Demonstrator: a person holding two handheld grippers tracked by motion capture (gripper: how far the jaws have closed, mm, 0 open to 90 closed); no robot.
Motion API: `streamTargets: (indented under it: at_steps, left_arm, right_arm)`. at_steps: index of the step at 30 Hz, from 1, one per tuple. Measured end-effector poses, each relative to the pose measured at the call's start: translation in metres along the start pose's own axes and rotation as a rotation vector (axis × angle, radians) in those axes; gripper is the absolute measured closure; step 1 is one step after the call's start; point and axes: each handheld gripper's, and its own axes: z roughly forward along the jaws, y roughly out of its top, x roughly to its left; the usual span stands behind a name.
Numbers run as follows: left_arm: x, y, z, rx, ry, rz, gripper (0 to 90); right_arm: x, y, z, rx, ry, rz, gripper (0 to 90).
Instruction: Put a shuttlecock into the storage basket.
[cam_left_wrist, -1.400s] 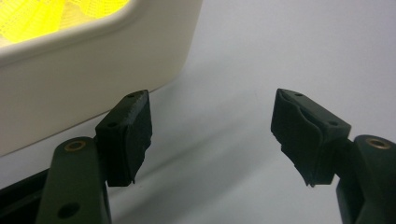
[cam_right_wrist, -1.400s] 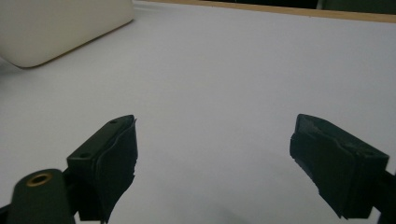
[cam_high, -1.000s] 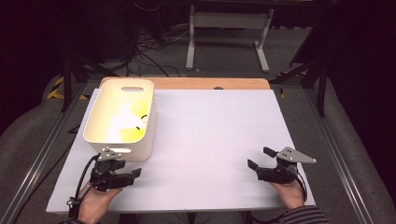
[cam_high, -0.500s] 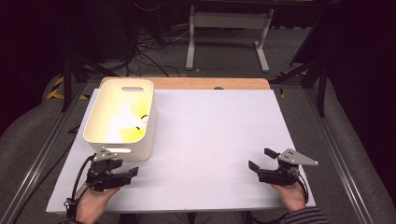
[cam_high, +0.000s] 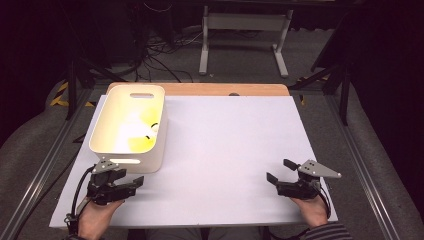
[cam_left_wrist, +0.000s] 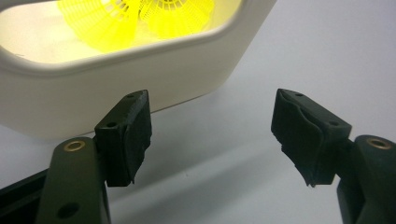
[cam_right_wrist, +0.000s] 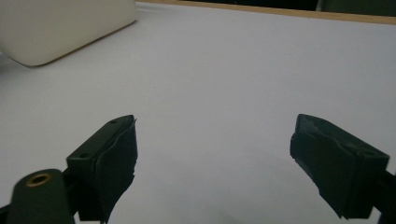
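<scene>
A white plastic bin (cam_high: 102, 131) stands on the left side of the white table (cam_high: 230, 145), with yellow shuttlecocks (cam_high: 137, 142) inside it. My left gripper (cam_high: 131, 183) rests on the table just in front of the bin's near wall, open and empty. In the left gripper view the open gripper (cam_left_wrist: 212, 126) faces the bin's wall (cam_left_wrist: 93, 98), and the shuttlecocks (cam_left_wrist: 140, 18) show over its rim. My right gripper (cam_high: 280, 170) lies near the front right corner, open and empty. The right gripper view has this gripper (cam_right_wrist: 215, 140) over bare table, with the bin (cam_right_wrist: 56, 28) far off.
A wooden strip (cam_high: 225, 89) runs along the table's far edge. Metal rails (cam_high: 45, 165) flank the table on both sides. Behind it are a metal stand (cam_high: 242, 30) and cables (cam_high: 160, 50) on the floor.
My left gripper has slid a little to the left along the front of the bin. The right gripper has stayed where it was.
</scene>
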Motion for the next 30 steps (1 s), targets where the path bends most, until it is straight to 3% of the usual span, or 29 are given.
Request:
streamTargets:
  at_steps: [14, 30]
  left_arm:
    - [0.0071, -0.0018, -0.0006, -0.029, 0.019, -0.016, 29.4]
    - [0.0058, -0.0057, 0.0000, -0.050, 0.042, -0.012, 28.3]
  right_arm:
    - [-0.0011, 0.0003, 0.0004, 0.001, -0.006, -0.003, 14.7]
    - [-0.0012, 0.0007, -0.0001, -0.007, -0.009, -0.003, 14.8]
